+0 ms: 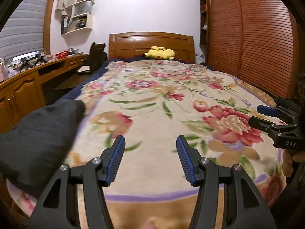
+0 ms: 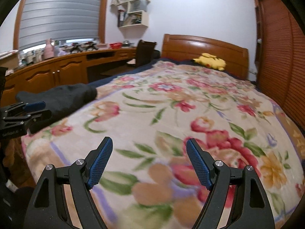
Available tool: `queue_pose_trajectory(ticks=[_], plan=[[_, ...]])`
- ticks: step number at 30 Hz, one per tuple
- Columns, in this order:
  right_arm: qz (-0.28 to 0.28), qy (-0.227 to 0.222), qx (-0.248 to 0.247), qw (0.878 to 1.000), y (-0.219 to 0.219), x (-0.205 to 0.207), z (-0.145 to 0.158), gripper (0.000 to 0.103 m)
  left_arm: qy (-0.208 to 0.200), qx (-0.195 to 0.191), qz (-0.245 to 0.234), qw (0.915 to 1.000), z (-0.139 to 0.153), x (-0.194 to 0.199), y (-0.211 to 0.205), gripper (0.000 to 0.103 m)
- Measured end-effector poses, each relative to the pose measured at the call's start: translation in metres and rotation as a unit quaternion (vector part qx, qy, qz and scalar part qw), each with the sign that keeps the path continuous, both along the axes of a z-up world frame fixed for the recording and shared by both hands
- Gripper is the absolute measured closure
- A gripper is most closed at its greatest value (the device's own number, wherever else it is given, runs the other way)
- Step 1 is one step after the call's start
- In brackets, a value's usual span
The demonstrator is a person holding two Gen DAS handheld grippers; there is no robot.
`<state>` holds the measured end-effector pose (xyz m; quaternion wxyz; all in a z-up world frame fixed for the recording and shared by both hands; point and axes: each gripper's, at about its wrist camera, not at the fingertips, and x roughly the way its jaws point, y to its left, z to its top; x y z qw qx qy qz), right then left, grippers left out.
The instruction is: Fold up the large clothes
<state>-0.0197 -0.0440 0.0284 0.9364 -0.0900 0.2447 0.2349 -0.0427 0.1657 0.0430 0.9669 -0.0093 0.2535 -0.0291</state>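
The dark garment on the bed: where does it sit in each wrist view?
Left wrist view: the dark garment fills the left edge, on the bed's near left side.
Right wrist view: it lies left of centre, just behind the left claw.
Shared landmark: the yellow plush toy by the headboard.

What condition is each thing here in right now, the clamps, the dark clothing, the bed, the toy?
left gripper: open, nothing between its fingers.
right gripper: open, empty.
dark garment: bunched in a heap at the bed's left edge, not held.
floral blanket: spread flat over the bed.
yellow plush toy: lying by the headboard.
window blind: lowered most of the way.
wardrobe doors: closed.
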Motion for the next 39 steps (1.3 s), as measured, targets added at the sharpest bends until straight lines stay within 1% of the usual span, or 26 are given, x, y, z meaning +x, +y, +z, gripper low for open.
queue_pose_trajectory(ticks=[3,6,9,12,15,17,22,26,34,39], plan=[[-0.02,-0.002,0.003,1.0,-0.02,0.0,-0.005,0.022,0.006,-0.001,-0.007,1.0,-0.005,0.011,-0.025,0.048],[-0.04,-0.003,0.008,0.999,-0.038,0.001,-0.012,0.022,0.01,-0.011,-0.03,0.9994,-0.009,0.021,-0.047,0.048],[-0.059,-0.006,0.004,0.998,-0.055,0.002,-0.019,0.022,0.001,0.003,-0.028,0.9996,-0.009,0.026,-0.066,0.048],[-0.073,-0.011,0.008,0.997,-0.068,0.002,-0.021,0.022,-0.004,0.005,-0.023,0.9997,-0.007,0.033,-0.083,0.048],[-0.09,-0.032,0.014,0.995,-0.082,0.0,-0.019,0.022,-0.011,-0.002,-0.029,0.9995,-0.006,0.037,-0.095,0.048],[-0.104,-0.045,0.021,0.993,-0.094,-0.001,-0.018,0.022,-0.017,0.001,-0.026,0.9995,-0.006,0.038,-0.102,0.048],[-0.129,-0.069,0.031,0.989,-0.114,-0.002,-0.014,0.022,-0.032,-0.009,-0.019,0.9993,-0.01,0.033,-0.104,0.048],[-0.141,-0.083,0.041,0.986,-0.123,-0.007,-0.011,0.022,-0.041,-0.004,-0.015,0.999,-0.011,0.031,-0.105,0.048],[-0.148,-0.097,0.042,0.983,-0.124,-0.014,-0.009,0.022,-0.046,0.008,-0.018,0.9988,-0.016,0.025,-0.108,0.048],[-0.15,-0.102,0.041,0.983,-0.122,-0.016,-0.01,0.022,-0.054,0.003,-0.014,0.9984,-0.013,0.02,-0.104,0.048]])
